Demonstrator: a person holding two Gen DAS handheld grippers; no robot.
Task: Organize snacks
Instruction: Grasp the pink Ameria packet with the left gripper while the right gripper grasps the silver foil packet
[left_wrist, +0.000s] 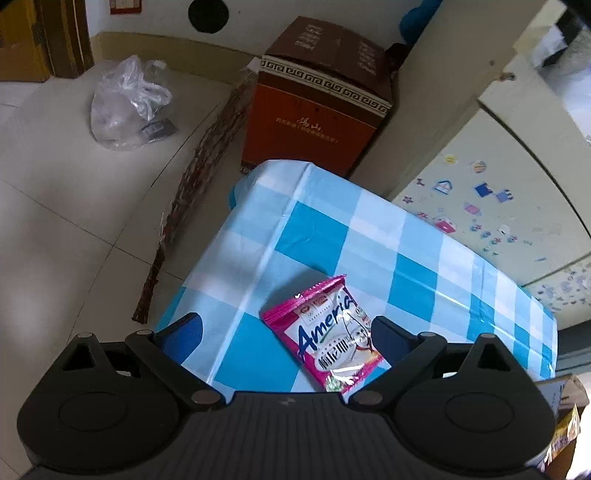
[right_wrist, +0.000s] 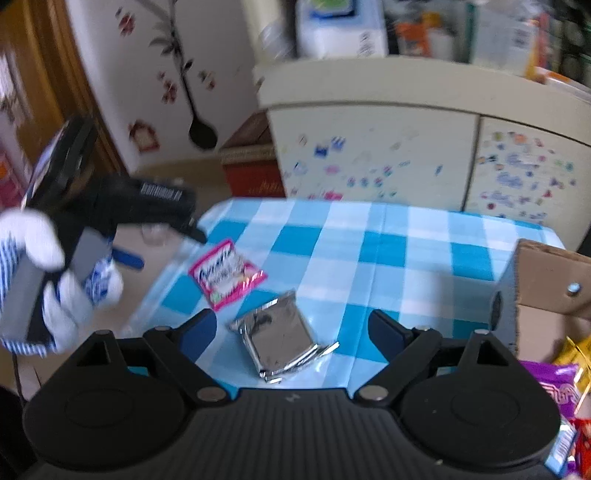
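Right up close, the black right gripper (right_wrist: 291, 326) has its blue-padded jaws spread wide, and between them, untouched, lies a crinkled silver foil packet (right_wrist: 282, 338) flat on the blue-and-white checked counter (right_wrist: 399, 254). Neither pad presses on the foil; it sits in the gap with cloth showing on both sides. Just beyond it, up and to the left, there's the pink-edged white snack packet (right_wrist: 226, 274) with blue lettering, flat as well and close to the counter's left edge, a little apart from the foil. Over on the left side of this blurred view, a hand in a white glove (right_wrist: 55, 280) grips the handle of the left gripper (right_wrist: 201, 236), whose fingers hang above the counter's left edge, near the pink packet. Switching to the left wrist view: the left gripper (left_wrist: 286, 328) is wide open too, angled steeply down, and the pink-edged packet (left_wrist: 325, 332) lies beneath it, nearer the right-hand finger (left_wrist: 391, 338), which covers part of the packet's edge; whether that finger touches it I cannot tell. Off the counter, a brown-and-orange cardboard box (left_wrist: 317, 110) stands on the tiled floor (left_wrist: 55, 221) and a clear plastic bag (left_wrist: 125, 107) sits further left. At the far right, an open cardboard box (right_wrist: 546, 288) holds bright purple and yellow snack wrappers (right_wrist: 554, 380).
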